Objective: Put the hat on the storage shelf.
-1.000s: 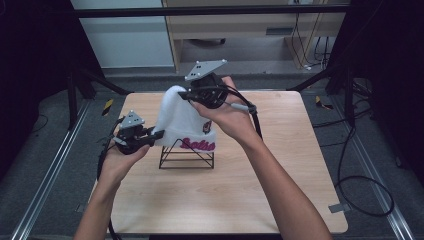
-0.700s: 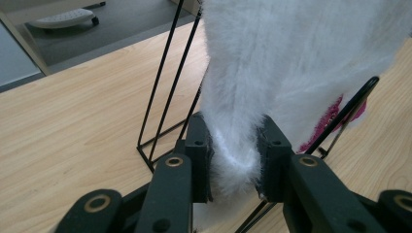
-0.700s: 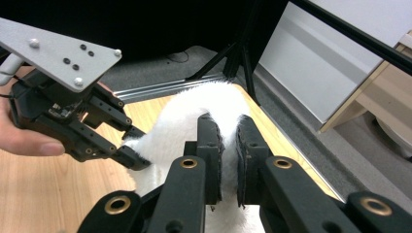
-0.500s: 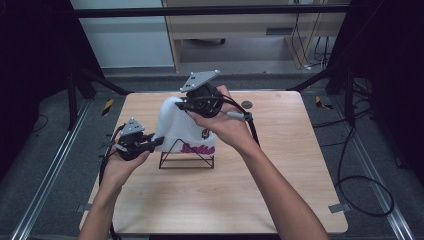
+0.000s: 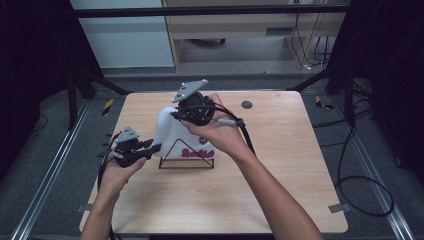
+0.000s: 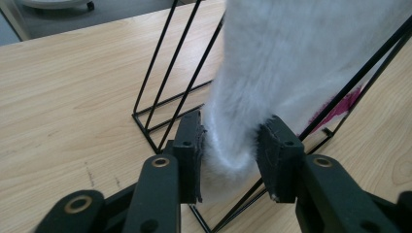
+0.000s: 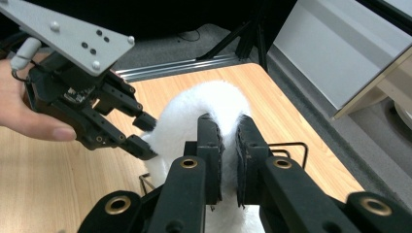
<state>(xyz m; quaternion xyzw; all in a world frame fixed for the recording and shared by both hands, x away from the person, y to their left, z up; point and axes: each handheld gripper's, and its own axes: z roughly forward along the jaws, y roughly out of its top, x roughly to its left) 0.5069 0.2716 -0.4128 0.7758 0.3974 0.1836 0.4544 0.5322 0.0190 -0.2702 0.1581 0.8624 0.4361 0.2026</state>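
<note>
A white fluffy cloth (image 5: 167,132) with pink lettering hangs over a black wire rack (image 5: 186,162) in the middle of the wooden table (image 5: 280,165). My right gripper (image 5: 177,114) is at the cloth's top, its jaws shut on a fold of the pile (image 7: 194,107). My left gripper (image 5: 156,146) comes in low from the left. Its two pads press the cloth's lower edge (image 6: 291,58) from both sides, just in front of the rack's wires (image 6: 165,73). In the right gripper view the left gripper (image 7: 145,133) touches the cloth's left flank.
A small dark round mark (image 5: 246,104) lies near the table's far edge. Black frame bars (image 5: 210,10) and cables (image 5: 360,180) ring the table. A cabinet (image 5: 240,25) stands beyond it.
The right gripper has carried the cloth's top leftward and lower over the rack. The left gripper has moved in to the cloth's lower left edge and closed on it.
</note>
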